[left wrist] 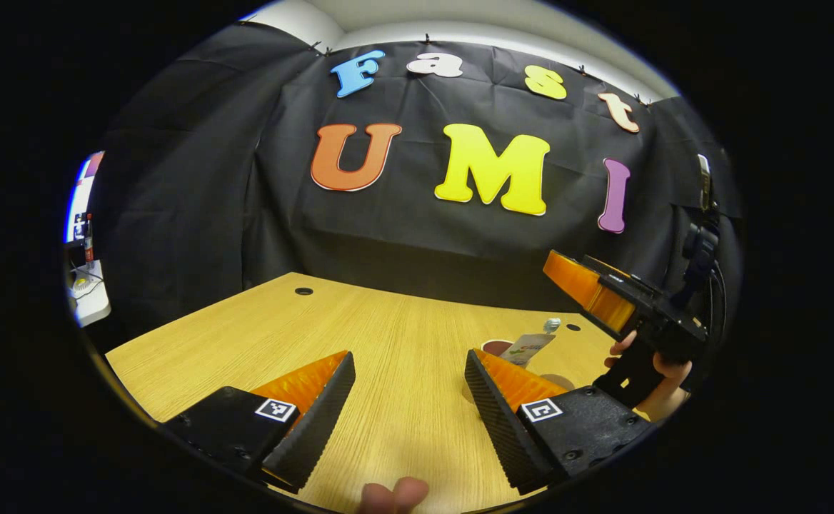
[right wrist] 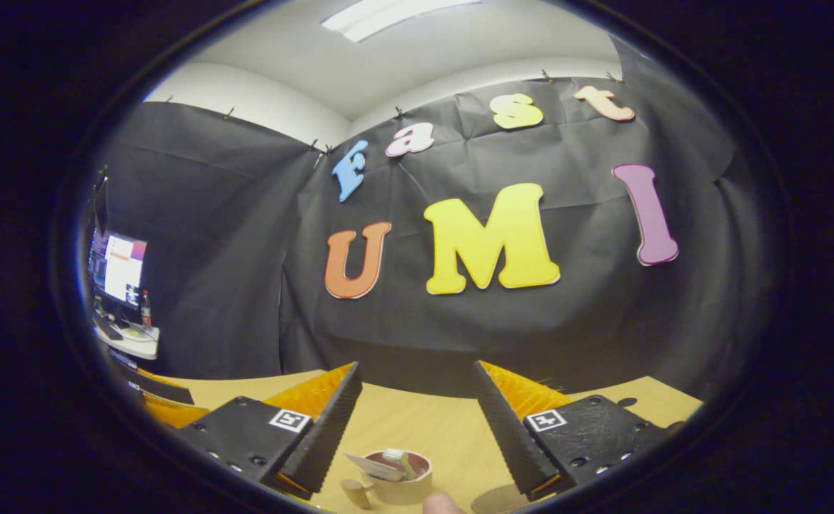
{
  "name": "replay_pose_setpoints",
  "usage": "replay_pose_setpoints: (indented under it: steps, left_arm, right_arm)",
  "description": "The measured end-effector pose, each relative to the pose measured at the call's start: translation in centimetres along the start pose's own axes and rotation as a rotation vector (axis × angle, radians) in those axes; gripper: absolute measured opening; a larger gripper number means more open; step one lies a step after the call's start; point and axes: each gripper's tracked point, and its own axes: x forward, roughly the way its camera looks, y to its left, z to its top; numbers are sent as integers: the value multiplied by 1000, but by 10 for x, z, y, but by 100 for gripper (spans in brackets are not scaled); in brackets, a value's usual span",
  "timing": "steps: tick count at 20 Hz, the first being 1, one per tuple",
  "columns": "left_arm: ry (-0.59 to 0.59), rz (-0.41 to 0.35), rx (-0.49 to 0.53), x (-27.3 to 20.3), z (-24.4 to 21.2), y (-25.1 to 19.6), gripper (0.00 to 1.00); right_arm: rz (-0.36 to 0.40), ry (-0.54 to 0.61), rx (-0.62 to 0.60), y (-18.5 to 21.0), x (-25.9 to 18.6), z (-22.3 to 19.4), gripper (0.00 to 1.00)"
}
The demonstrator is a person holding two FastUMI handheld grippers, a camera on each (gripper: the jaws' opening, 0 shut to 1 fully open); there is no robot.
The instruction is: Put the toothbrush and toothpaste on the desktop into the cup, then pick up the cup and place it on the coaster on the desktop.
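Cup (right wrist: 397, 477) with toothbrush (right wrist: 397, 457) and toothpaste (right wrist: 374, 467) inside stands on the counter (right wrist: 445, 428), just below and ahead of the right hand-held gripper (right wrist: 417, 428), jaws spread, empty. Coaster (right wrist: 495, 500) lies just beside it, rightward. Left hand-held gripper (left wrist: 410, 400) also spread, farther off.

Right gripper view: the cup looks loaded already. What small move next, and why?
Probably lower the right gripper, jaws open, around the cup. The toothbrush and toothpaste already stand in it, the cup sits just below the open fingers, and the coaster beside it is bare.
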Motion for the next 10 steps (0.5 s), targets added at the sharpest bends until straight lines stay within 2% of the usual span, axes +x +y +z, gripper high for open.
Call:
replay_pose_setpoints:
  steps: [1, 7, 10]
  left_arm:
    - [-3, -11, 0, -1, 4, -6, 98]
    - [25, -78, 34, -5, 27, -37, 98]
    - [82, -108, 68, 0, 38, -54, 98]
  right_arm:
    - [-10, -3, -2, -3, -11, 5, 96]
    - [-123, 43, -3, -47, -96, 2, 95]
    - [-175, 60, 2, -70, -141, -6, 96]
